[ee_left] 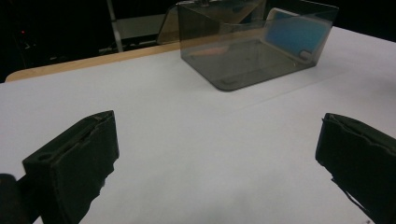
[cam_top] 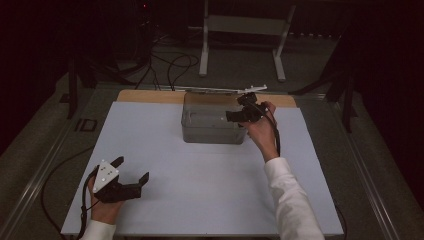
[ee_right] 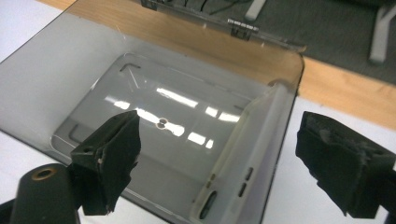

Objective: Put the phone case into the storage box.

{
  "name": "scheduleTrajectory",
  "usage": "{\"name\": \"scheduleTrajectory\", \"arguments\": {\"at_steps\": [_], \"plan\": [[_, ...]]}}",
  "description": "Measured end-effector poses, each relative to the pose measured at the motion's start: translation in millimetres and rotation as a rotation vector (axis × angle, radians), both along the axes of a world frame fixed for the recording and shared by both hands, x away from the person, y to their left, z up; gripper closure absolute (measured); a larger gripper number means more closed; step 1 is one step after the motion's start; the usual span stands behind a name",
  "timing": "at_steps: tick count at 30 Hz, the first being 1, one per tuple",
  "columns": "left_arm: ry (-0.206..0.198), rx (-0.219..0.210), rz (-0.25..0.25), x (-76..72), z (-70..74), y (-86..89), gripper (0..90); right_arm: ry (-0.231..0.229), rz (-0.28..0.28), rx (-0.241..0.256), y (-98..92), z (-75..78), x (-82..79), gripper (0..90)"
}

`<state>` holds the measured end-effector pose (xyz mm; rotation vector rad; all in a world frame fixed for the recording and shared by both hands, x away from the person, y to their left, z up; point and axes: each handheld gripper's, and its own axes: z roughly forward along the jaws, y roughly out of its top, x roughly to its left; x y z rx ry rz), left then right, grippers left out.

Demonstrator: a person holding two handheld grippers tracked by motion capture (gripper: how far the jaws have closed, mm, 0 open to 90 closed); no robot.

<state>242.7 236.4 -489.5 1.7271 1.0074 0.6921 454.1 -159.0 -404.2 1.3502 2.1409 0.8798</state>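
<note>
White table (cam_top: 200, 200) is taking up most of the high view, wooden strip showing along its far edge. Clear smoky plastic box (cam_top: 212, 122) is sitting at far centre of the table, open top, hinged lid (ee_right: 243, 25) hanging back behind it. Inside, a phone in a pale case (ee_right: 238, 177) is leaning on edge against the box's right-hand wall; in the left gripper view it is showing as a blue slab (ee_left: 292, 35) against the far wall.

Right gripper (cam_top: 244, 114) is hovering at the box's right rim, jaws gaping wide and gripping nothing. In the right gripper view the phone is lying between the two jaws and below them, its long axis running away from the camera along the wall, buttons and a port facing up. So the jaws are straddling the phone's thin side, roughly across its long axis, which looks like the line a straight drop would need. One jaw would be going inside the box, the other outside the wall, so I judge the wall could get in the way.

Left gripper (cam_top: 131, 172) is resting at near left of the table, well apart from the box, jaws spread wide, nothing in them. Right hand is far nearer.

No brand, label or writing readable anywhere.
</note>
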Motion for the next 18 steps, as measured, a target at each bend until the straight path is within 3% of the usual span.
{"name": "scheduleTrajectory", "arguments": {"at_steps": [1,7,18], "plan": [[0.0,-0.001,0.001,0.0,0.0,0.0,0.2,-0.029,0.013,0.006,-2.0,1.3,-5.4,13.5],[0.0,-0.001,0.002,0.0,0.1,0.3,0.2,-0.085,0.05,0.013,-6.1,6.5,-21.4,11.7],[-0.003,-0.003,0.005,-0.1,0.5,1.0,0.2,-0.128,0.096,0.054,-15.8,10.3,-48.4,10.5]]}}
